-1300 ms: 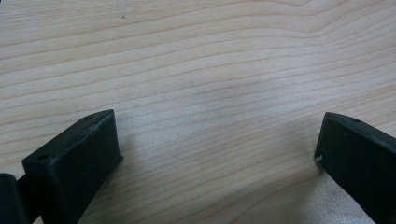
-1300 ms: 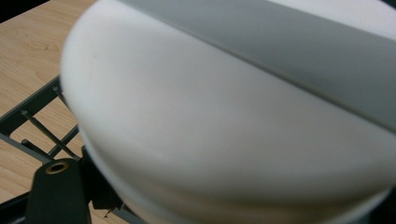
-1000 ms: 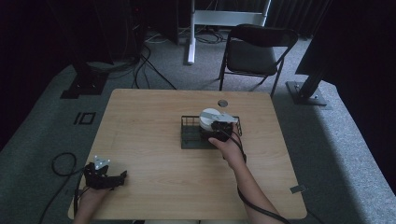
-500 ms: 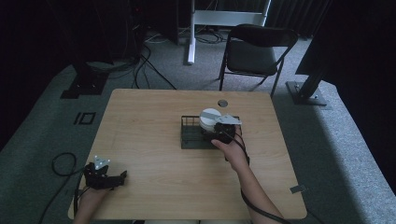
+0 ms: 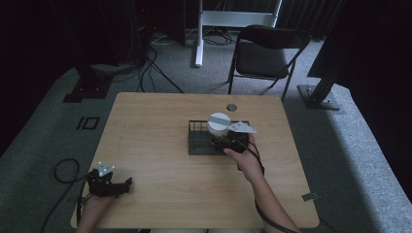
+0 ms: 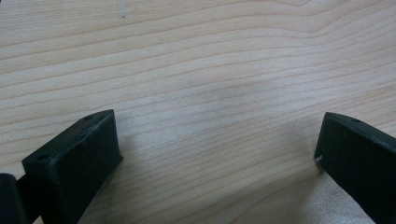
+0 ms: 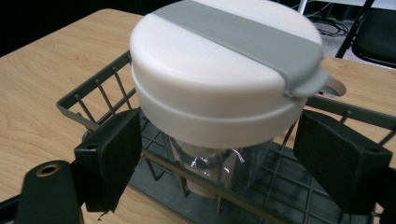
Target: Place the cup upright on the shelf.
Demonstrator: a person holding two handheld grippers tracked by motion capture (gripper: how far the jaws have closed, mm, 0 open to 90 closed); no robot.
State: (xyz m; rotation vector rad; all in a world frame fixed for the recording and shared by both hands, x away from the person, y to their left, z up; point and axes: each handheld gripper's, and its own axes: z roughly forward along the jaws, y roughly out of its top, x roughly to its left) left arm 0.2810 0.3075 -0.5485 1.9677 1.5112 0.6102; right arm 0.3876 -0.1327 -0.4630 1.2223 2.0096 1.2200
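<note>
Jar point(image 7: 219, 93): clear body, broad white lid crossed by a grey band ending in a small tab. It stands upright inside a dark wire basket point(image 5: 199, 141), at the basket's right end, right of table centre in the high view.

Right gripper point(image 5: 232, 141): at the basket's right end, jaws spread wide, one on each side of the jar just below the lid; neither pad touches it. Released, grasping nothing.

Left gripper point(image 5: 108, 183): low on the table point(image 5: 150, 121) near the front-left corner, jaws wide apart over bare wood, nothing between them.

Edges and room: basket's left half holds nothing visible. A small dark round disc point(image 5: 231, 107) lies near the far edge behind the basket. Wide bare wood left of the basket. A folding chair point(image 5: 265, 56) stands beyond the far edge.
</note>
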